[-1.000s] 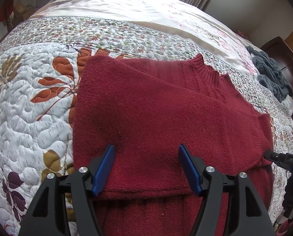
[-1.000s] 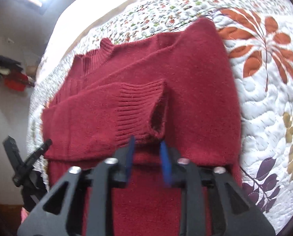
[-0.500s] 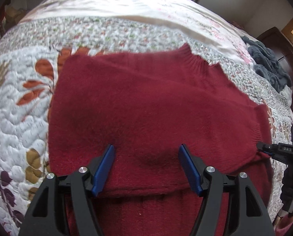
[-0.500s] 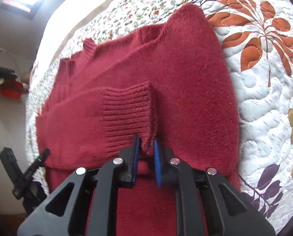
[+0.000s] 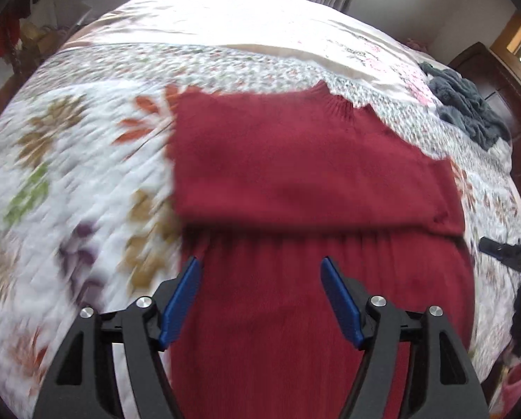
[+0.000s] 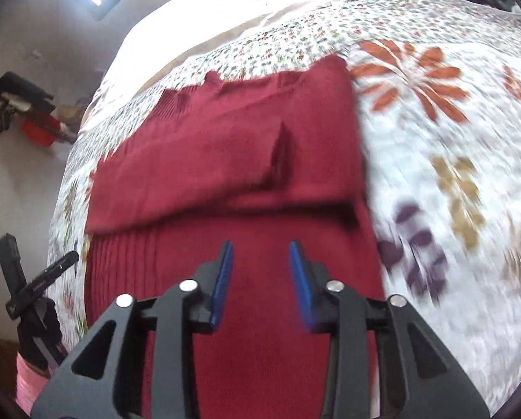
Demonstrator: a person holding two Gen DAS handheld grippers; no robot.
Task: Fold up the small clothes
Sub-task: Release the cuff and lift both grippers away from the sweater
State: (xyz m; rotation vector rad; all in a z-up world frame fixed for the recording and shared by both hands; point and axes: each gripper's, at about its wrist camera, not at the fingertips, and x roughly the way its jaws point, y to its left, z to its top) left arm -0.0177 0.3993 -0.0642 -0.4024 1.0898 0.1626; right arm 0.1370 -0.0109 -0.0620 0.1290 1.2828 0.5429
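So the dark red knitted sweater (image 5: 312,174) is lying flat on a bed covered with a white quilted bedspread printed with orange, gold and purple leaves (image 5: 68,174). Both sleeves are folded across the chest, making a thick band across the upper half, with the ribbed collar (image 5: 333,103) pointing toward the far side of the bed. In the right wrist view the sweater (image 6: 225,160) shows one ribbed cuff (image 6: 281,153) lying on top of that folded band, its opening dark and gaping a bit. The lower ribbed part of the sweater runs toward the cameras, under both tools.

The left hand-held gripper (image 5: 260,296) hangs over that lower part with its blue-padded jaws spread wide, nothing between them. The right hand-held gripper (image 6: 260,279) is over the same lower part, jaws parted by a narrower gap, also gripping nothing. Whether either one actually touches the knit is hard to say from these angles.

Off at the far corner of the bed there's a crumpled dark grey fuzzy garment (image 5: 466,111). Beyond the quilt, a cream sheet with faint pink flowers (image 5: 225,21) covers the rest of the bed. Lots of motion blur on the quilt pattern in both views.
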